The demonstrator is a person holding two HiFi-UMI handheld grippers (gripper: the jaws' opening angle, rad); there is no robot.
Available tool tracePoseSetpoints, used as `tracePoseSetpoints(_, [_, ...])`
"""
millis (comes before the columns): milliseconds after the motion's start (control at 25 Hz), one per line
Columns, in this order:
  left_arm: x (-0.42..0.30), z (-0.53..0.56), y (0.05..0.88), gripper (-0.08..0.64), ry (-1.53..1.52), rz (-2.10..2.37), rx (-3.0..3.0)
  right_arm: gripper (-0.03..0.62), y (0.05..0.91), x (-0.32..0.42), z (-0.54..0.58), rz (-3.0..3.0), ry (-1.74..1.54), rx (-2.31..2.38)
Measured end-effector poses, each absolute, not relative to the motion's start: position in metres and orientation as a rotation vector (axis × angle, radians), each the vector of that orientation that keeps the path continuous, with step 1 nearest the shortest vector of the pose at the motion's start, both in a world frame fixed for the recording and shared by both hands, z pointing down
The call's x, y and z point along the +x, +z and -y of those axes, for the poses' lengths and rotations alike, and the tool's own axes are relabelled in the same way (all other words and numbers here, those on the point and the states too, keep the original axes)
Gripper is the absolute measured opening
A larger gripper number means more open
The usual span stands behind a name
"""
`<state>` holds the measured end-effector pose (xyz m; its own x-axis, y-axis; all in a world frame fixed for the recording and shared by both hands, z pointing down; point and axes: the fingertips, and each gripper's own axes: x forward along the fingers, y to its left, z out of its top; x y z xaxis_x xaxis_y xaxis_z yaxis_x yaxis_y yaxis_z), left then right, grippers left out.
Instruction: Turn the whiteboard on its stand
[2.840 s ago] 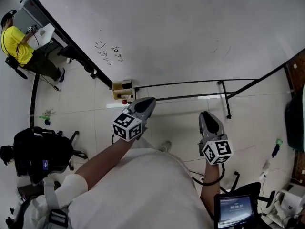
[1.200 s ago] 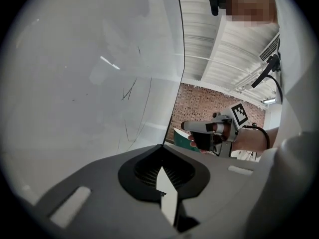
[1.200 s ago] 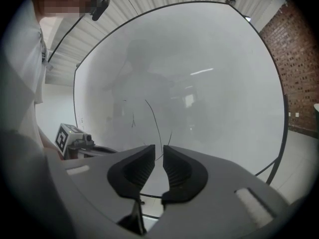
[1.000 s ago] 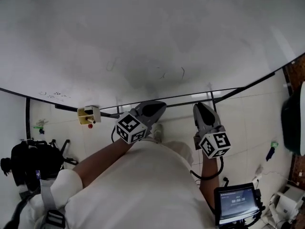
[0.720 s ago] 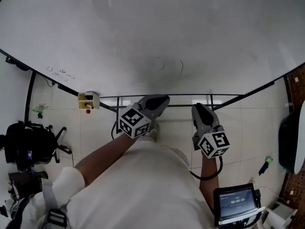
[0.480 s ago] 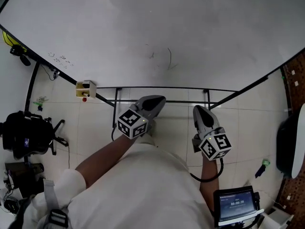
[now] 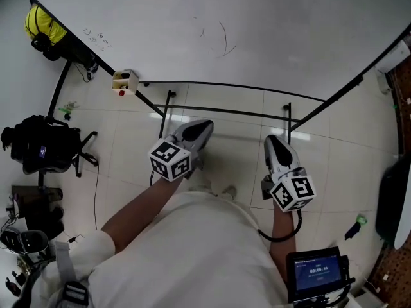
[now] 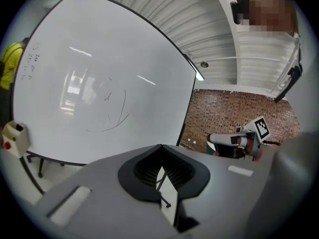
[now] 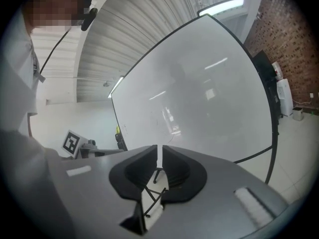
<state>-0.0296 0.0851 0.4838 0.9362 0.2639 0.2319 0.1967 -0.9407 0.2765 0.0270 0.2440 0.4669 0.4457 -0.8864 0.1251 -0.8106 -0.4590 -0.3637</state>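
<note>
- While the whiteboard [image 7: 270, 24] stands on its stand [image 7: 231, 112] in front of me, neither gripper touches it.
- My left gripper [image 7: 200, 128] and right gripper [image 7: 272, 141] hang short of its lower edge, jaws pressed together on nothing.
- I judge closed tips suit pushing the whiteboard round, not pinching.

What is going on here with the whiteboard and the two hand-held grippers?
A person stands facing a large whiteboard on a black stand, with a gripper in each hand. The left gripper and the right gripper both point towards the board. Each has its jaws closed together with nothing between them, and neither touches the board or the stand. The board carries a few pen marks, and a small yellow box sits at its lower edge.
</note>
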Motion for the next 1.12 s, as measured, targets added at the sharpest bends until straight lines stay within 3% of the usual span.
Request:
tracePoseSetpoints(600, [-0.081, -0.028, 0.491, 0.02, 0.401, -0.037, 2.874, 0.055, 0.487, 0.021, -0.299, -1.32, -0.415, -2.699])
tracePoseSetpoints(1120, [-0.119, 0.027, 0.521, 0.021, 0.488, -0.076, 2.827, 0.061, 0.491, -0.008, -0.221, -1.47, -0.436, -2.779])
